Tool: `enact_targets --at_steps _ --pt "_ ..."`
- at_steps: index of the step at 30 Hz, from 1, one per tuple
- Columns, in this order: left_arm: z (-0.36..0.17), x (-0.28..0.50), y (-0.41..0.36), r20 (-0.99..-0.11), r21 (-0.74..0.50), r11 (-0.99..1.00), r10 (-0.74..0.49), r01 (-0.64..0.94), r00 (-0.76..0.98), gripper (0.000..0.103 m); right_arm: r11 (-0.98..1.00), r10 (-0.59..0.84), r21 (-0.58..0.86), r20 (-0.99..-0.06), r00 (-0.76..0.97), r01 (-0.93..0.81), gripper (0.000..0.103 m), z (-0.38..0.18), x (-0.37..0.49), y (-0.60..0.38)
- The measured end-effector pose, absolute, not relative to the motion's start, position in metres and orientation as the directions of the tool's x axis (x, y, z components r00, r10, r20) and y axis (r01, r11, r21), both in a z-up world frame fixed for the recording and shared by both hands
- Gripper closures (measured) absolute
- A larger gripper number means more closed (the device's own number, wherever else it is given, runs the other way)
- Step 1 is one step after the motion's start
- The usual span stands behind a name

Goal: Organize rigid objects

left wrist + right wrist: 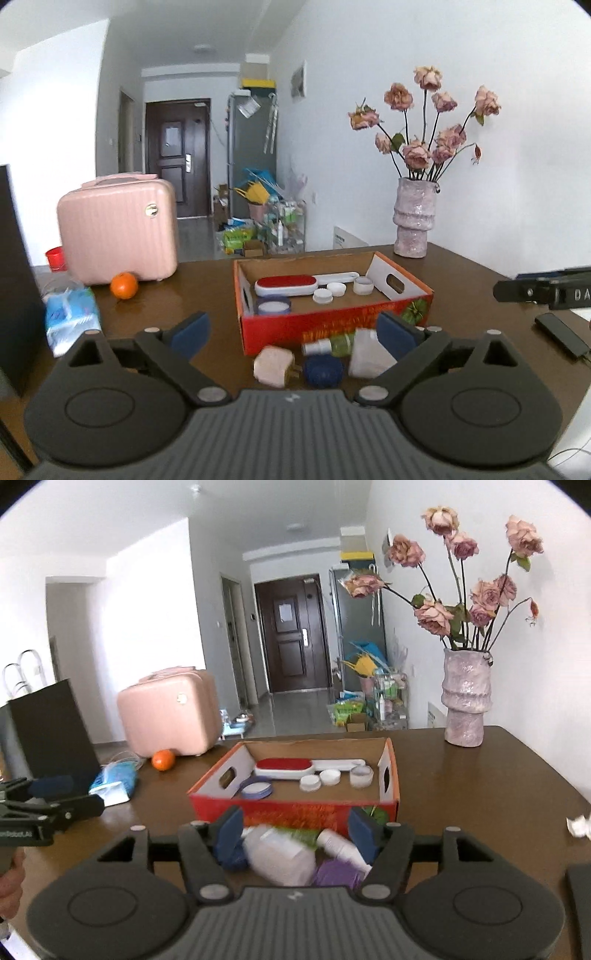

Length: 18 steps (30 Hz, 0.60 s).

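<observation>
- Hovering low over the brown worktop [461, 266], the left gripper [293, 334] fills the bottom of the left wrist view with its blue pads spread wide and nothing between them, which suggests it is lining up on the loose pieces just past its tips.
- Those pieces lie in a cluster at lower centre of that view, hard against the near wall of the red cardboard box [332, 325]: a pale plug adapter [274, 366], a dark blue round piece [323, 371], a white bottle [367, 354] lying on its side, and a small green-and-white bottle [332, 345] behind them.
- The box sits mid-frame with its open top toward both cameras, evidently the collecting place; inside it already rest a red-and-white brush [286, 286], three white caps [334, 290] and a blue-rimmed lid [273, 306].
- In the right wrist view the right gripper [295, 836], at bottom centre, is likewise spread; the white bottle [280, 856] lies between its pads, but I cannot tell whether either pad touches it. A purple item [336, 873] and a smaller white bottle [341, 845] crowd beside it.
- My reading: sorting is partly done, with the cluster outside the box yet to go in.
- The tight packing of the pieces risks nudging neighbours.
- The pink case [118, 229], orange [123, 285] and vase of roses [413, 218] stand apart toward the upper frame, seemingly bystanders.
</observation>
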<state>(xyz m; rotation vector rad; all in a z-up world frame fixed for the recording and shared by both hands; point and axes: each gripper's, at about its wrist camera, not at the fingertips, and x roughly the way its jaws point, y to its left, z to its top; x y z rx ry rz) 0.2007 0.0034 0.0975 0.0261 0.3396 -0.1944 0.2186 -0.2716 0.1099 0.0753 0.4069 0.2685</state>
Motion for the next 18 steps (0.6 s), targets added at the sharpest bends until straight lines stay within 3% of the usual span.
enact_targets --at_steps 3,7,11,18 --pt "0.084 0.165 0.011 -0.314 -0.052 0.98 -0.196 0.189 0.929 0.002 0.968 0.25 0.084 -0.366 0.896 -0.236 0.037 0.092 0.181 -0.261" --pt "0.055 0.13 0.016 -0.35 -0.001 0.987 -0.151 0.161 0.924 0.001 0.966 0.259 0.116 -0.381 0.888 -0.232 0.028 0.062 0.138 -0.255" --pt "0.038 0.125 0.019 -0.414 0.002 0.99 -0.13 0.143 0.901 0.001 0.968 0.249 0.099 -0.451 0.857 -0.229 0.028 0.038 0.123 -0.25" --pt "0.032 0.143 0.018 -0.424 -0.011 0.989 -0.138 0.147 0.895 0.001 0.971 0.237 0.092 -0.464 0.854 -0.219 0.028 0.028 0.13 -0.245"
